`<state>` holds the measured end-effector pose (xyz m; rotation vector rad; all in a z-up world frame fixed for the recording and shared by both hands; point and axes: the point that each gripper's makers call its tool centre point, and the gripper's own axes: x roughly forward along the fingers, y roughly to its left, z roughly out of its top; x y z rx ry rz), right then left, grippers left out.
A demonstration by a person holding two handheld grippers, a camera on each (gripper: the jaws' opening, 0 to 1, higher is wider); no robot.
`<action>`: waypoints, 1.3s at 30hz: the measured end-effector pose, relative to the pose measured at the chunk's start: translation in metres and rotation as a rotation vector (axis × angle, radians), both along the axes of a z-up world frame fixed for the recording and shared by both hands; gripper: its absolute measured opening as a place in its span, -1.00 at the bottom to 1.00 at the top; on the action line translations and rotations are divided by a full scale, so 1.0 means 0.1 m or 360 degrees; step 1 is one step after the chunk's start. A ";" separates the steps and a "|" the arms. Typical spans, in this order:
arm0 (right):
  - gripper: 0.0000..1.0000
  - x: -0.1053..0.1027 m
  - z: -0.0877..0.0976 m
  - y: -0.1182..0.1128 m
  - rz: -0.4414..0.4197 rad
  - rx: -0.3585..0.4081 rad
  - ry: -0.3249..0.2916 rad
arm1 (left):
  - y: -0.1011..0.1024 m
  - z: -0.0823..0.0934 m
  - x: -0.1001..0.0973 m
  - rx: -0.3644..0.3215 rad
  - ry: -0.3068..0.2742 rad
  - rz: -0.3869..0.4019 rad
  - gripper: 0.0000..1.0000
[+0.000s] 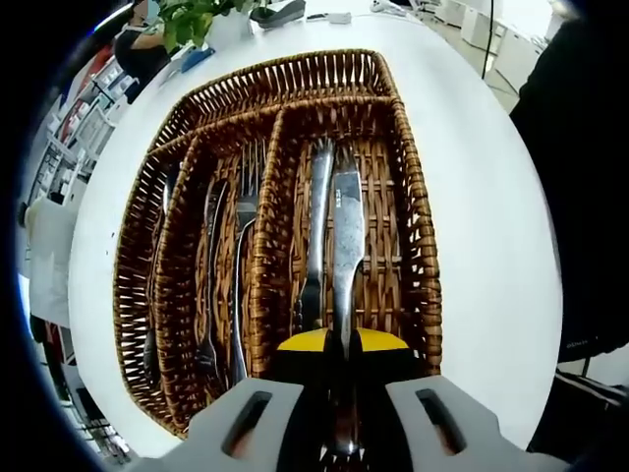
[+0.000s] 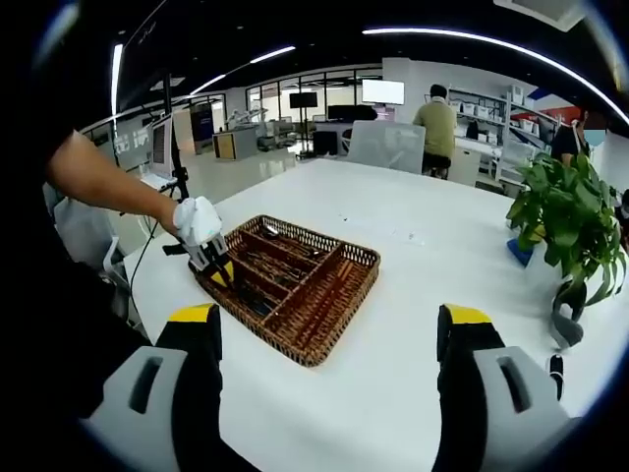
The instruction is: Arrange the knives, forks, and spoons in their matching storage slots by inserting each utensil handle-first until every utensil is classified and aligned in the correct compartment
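Left gripper (image 1: 342,346) fingers clamped on a knife (image 1: 346,246) lying in the wicker tray's (image 1: 418,206) right compartment beside another knife (image 1: 316,236). Right gripper (image 2: 329,339) fingers apart, above the white table (image 2: 423,265).

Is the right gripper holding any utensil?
No: in the right gripper view the right gripper stands open over the white table, nothing between its jaws, apart from the brown wicker tray.

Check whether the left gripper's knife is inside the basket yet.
Mostly in: the knife lies along the basket's right compartment, handle end clamped by the left gripper.

White table (image 2: 413,246), potted plant (image 2: 565,221), ceiling light strips (image 2: 472,39), glass-walled office, shelves (image 2: 482,108)
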<state>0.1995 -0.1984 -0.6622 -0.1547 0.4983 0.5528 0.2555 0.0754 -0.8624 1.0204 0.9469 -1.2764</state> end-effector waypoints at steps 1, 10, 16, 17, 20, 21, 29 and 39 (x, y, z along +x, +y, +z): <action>0.86 0.00 -0.01 0.01 0.0003 -0.0006 0.0002 | 0.00 0.00 0.00 0.0006 0.0006 -0.0004 -0.86; 0.86 -0.01 -0.01 0.10 0.0034 -0.0024 0.0001 | 0.00 -0.01 0.00 0.0040 0.0063 -0.0001 -0.83; 0.86 -0.03 0.00 0.09 0.0036 -0.0013 -0.0003 | -0.02 0.02 -0.06 -0.0027 0.0071 0.0020 -0.67; 0.85 -0.04 -0.01 0.09 0.0040 -0.0010 0.0002 | -0.03 0.04 -0.06 -0.0041 0.0074 0.0038 -0.61; 0.85 -0.04 -0.01 0.12 0.0059 -0.0016 0.0004 | -0.01 0.13 0.05 -0.0080 0.0005 0.0044 -0.46; 0.85 -0.03 0.00 0.13 0.0063 -0.0019 0.0001 | -0.02 0.19 0.06 -0.0113 0.0017 0.0101 -0.45; 0.87 -0.02 0.06 0.17 0.0084 -0.0016 -0.0028 | 0.01 0.57 0.16 -0.0315 0.0005 0.0289 -0.26; 0.88 -0.02 0.21 0.19 0.0100 -0.0013 -0.0086 | 0.23 1.16 0.26 -0.0570 -0.0242 0.0498 0.22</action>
